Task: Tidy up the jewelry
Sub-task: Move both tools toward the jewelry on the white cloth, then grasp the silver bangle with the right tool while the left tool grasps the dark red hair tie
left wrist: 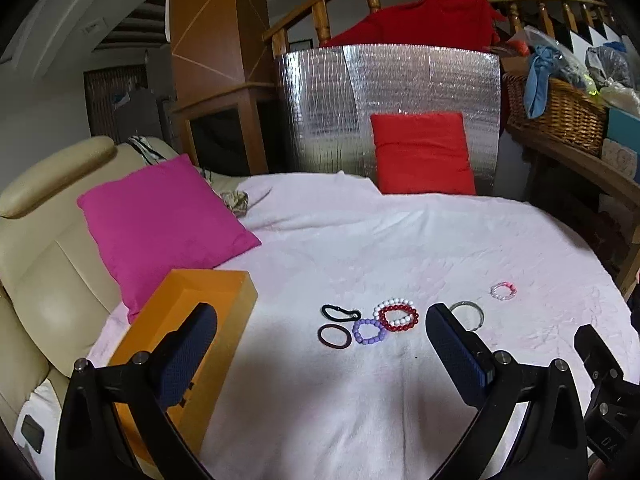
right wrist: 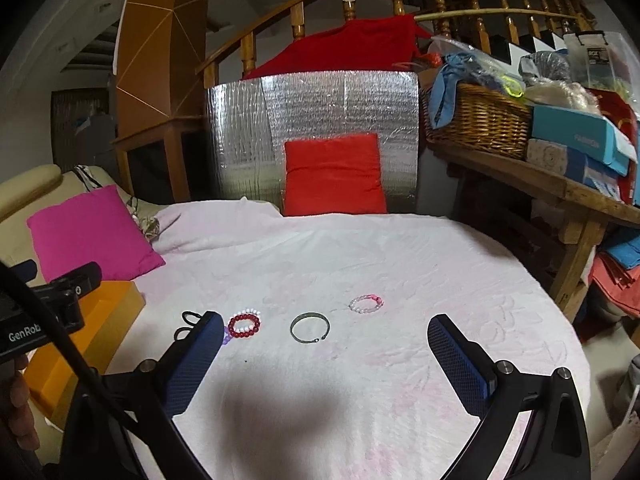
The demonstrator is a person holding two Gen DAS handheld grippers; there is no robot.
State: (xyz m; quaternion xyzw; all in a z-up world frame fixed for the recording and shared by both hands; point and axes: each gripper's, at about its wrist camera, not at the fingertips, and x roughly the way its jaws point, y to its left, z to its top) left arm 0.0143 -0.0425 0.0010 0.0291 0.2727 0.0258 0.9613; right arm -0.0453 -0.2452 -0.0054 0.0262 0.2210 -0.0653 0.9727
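Jewelry lies on a pale pink cloth. In the left wrist view, two black hair ties, a purple bead bracelet, a red bead bracelet and a white bead bracelet form a cluster. A metal bangle and a pink-white bracelet lie to the right. An open orange box sits at the left. My left gripper hovers open before the cluster. My right gripper is open, empty, facing the bangle and pink-white bracelet.
A magenta pillow rests on a beige sofa at the left. At the back, a red cushion leans on a silver foil panel. A wooden shelf with a wicker basket and boxes stands at the right.
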